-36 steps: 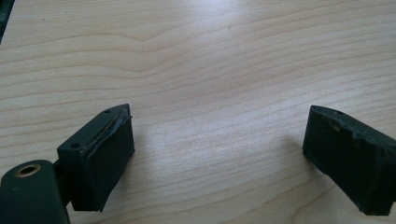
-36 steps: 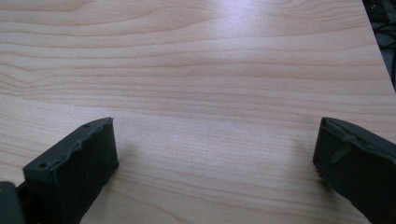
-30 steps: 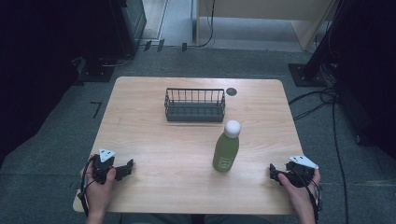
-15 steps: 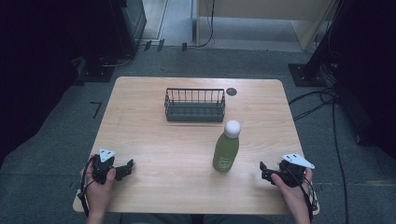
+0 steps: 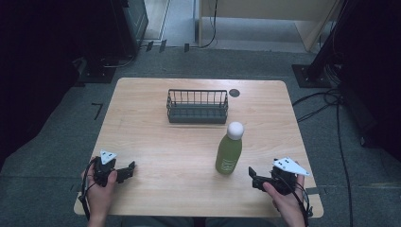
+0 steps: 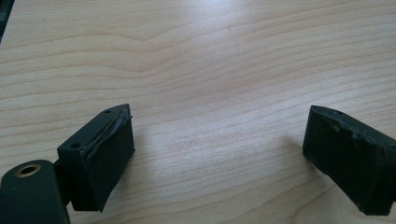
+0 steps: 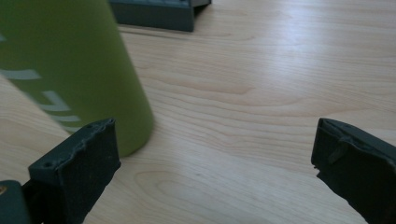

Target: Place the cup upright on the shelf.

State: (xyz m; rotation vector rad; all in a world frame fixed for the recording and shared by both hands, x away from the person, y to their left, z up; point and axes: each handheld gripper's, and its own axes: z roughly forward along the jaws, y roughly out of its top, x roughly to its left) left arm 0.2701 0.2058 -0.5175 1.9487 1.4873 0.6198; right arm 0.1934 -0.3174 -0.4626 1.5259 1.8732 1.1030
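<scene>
One green bottle (image 5: 229, 152), lettering unreadable

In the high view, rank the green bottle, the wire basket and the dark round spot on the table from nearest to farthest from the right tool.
From the right tool:
1. Green bottle, just to its left, standing upright.
2. Wire basket, farther back, mid-table.
3. Dark round spot, by the far edge, just right of the basket.

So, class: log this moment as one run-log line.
left hand-held gripper: open, idle | right hand-held gripper: open, beside bottle | basket: empty
</scene>
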